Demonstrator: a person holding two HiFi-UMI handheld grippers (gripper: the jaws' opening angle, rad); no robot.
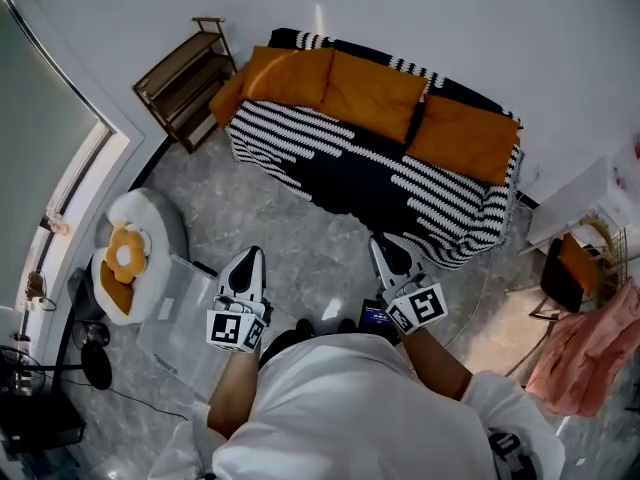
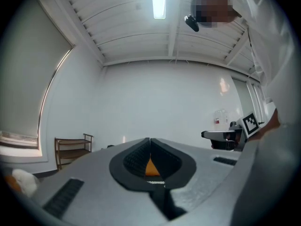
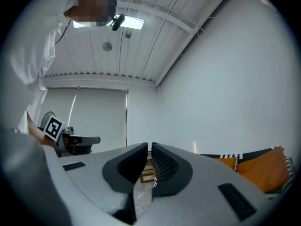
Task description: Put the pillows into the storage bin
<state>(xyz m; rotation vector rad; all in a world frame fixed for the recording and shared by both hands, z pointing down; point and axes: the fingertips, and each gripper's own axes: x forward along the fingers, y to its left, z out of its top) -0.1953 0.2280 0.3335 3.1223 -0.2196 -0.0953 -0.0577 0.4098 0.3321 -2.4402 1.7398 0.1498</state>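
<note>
Three orange pillows [image 1: 285, 76] [image 1: 372, 93] [image 1: 465, 138] lean along the back of a black-and-white striped sofa [image 1: 350, 173]. One orange pillow [image 3: 265, 168] also shows at the right of the right gripper view. A clear plastic storage bin [image 1: 185, 318] stands on the floor to my left. My left gripper [image 1: 250, 258] [image 2: 149, 147] is shut with nothing in it and points level toward the sofa. My right gripper [image 1: 385, 248] [image 3: 149, 149] is beside it, its jaws together but for a thin slit, and holds nothing. Both are well short of the sofa.
A wooden shelf [image 1: 185, 83] stands left of the sofa. A white round cushion with a flower-shaped pillow [image 1: 125, 253] lies beside the bin. A chair [image 1: 565, 273] and pink cloth [image 1: 590, 353] are at the right. Grey floor lies between me and the sofa.
</note>
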